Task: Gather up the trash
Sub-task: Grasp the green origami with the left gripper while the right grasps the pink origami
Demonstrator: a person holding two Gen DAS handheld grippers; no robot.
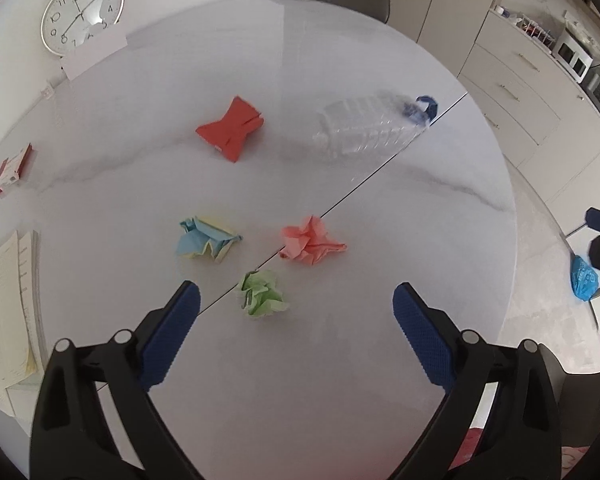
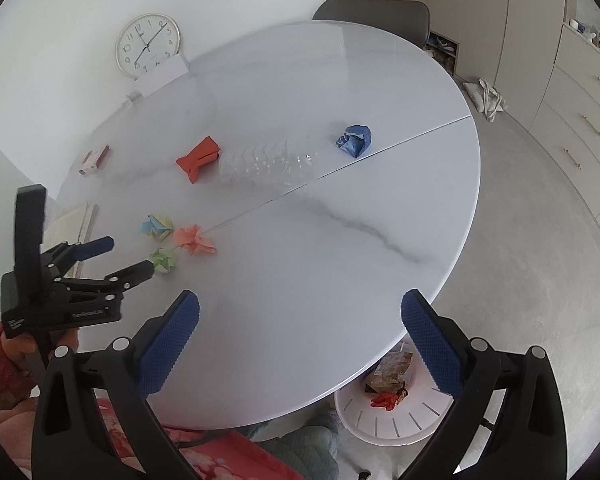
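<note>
Hovering over the surface (image 1: 340, 60) in left wrist view, left tool (image 1: 296, 300) is spread w/ nothing pinched; green paper wad (image 1: 263, 294) lies between its tips, near the surface's near edge. Right wrist view: right tool (image 2: 300, 312) spread, empty; trash bin (image 2: 392, 412) on floor below the near edge.

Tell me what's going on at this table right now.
A person is clearing trash off a round white table with a handheld gripper in each hand. The left gripper is open, pointing down at a green paper wad that sits between its fingertips in this view, not yet gripped. The right gripper is open and empty. Other paper wads and a clear plastic bottle still lie on the table; a white bin with some trash sits on the floor.
</note>
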